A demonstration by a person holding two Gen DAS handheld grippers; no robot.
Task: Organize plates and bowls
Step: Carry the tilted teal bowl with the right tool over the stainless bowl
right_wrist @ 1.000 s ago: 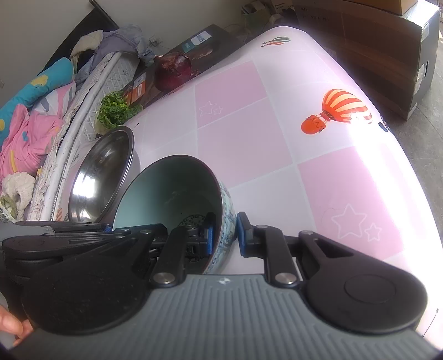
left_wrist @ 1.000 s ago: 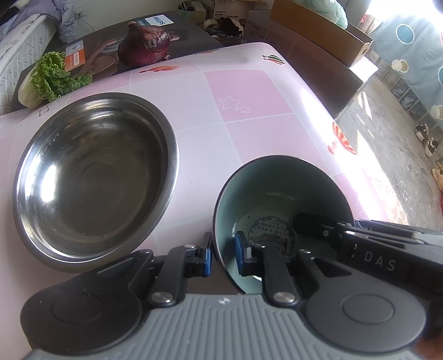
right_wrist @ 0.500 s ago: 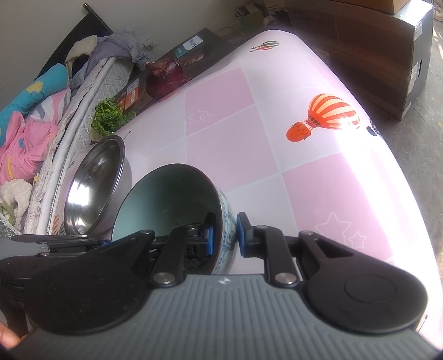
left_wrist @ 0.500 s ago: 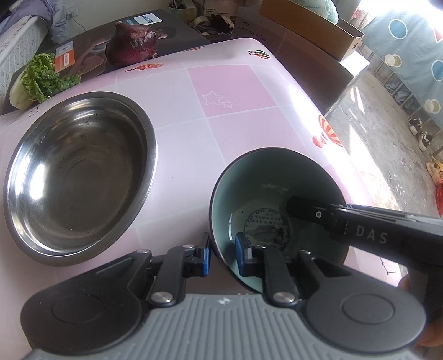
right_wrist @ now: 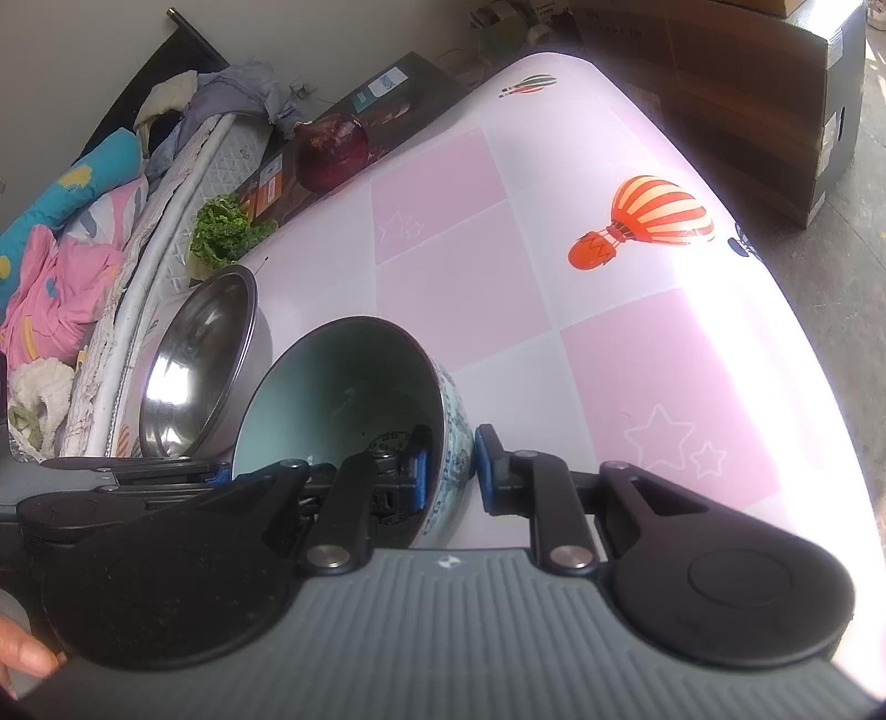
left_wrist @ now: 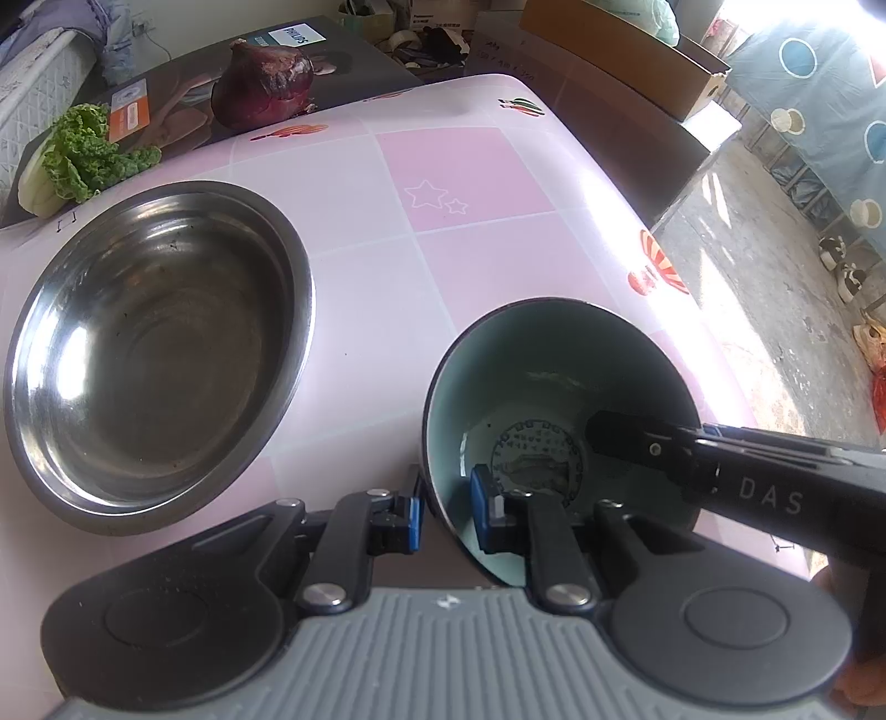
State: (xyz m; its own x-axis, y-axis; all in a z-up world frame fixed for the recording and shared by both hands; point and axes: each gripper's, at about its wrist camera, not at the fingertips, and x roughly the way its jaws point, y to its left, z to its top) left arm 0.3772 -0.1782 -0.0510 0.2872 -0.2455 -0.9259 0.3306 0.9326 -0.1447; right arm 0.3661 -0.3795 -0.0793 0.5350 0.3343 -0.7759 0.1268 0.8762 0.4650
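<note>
Both my grippers pinch the bowl (left_wrist: 554, 410) rim, left gripper (left_wrist: 446, 520) and right gripper (right_wrist: 448, 471) on opposite walls, low centre of frame; the steel basin (left_wrist: 155, 354) lies to its left, mouth up.

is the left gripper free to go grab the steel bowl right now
Probably not. The left gripper is shut on the rim of the ceramic bowl, which the right gripper also grips. The steel bowl sits unobstructed beside it, but that grip must release first.

"DAS" in white on the right gripper (left_wrist: 769, 493) arm; "PHILIPS" on the dark box (left_wrist: 299, 36) at the table's far edge.
</note>
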